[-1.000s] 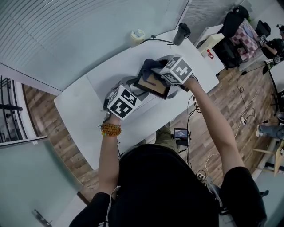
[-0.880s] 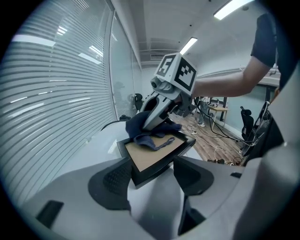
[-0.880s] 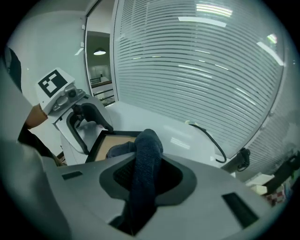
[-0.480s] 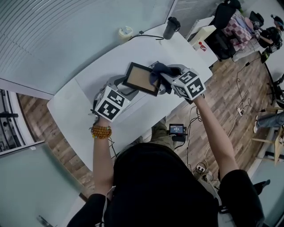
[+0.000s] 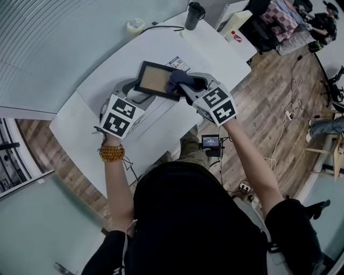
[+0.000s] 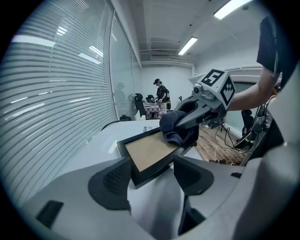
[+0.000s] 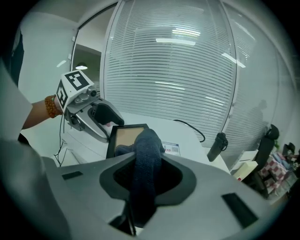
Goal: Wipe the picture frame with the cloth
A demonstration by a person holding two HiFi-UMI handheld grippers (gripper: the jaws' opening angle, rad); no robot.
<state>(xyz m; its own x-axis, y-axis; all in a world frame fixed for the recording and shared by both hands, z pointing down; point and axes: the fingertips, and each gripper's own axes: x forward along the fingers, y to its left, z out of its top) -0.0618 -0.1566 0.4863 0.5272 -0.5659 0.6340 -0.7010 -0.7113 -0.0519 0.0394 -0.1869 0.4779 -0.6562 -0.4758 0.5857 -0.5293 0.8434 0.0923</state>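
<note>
The picture frame [image 5: 155,79], black with a tan face, is held tilted above the white table [image 5: 156,129]. My left gripper [image 5: 135,90] is shut on its near corner; in the left gripper view the frame [image 6: 149,153] sits between both pads of that gripper [image 6: 150,180]. My right gripper [image 5: 188,86] is shut on a dark blue cloth [image 5: 180,80], which rests on the frame's right end. The cloth [image 7: 145,159] fills the right gripper's [image 7: 143,185] jaws in its own view, with the frame [image 7: 123,138] just beyond it.
A black tumbler [image 5: 194,15], a tape roll [image 5: 135,25] and a cable lie at the table's far end. A printed card [image 5: 177,63] lies behind the frame. A small screen device [image 5: 210,142] hangs below the table's near edge. People sit at the far right.
My right gripper has drawn the cloth across the frame to its right end. The frame's face now shows more fully. The left gripper has stayed in place on the frame.
</note>
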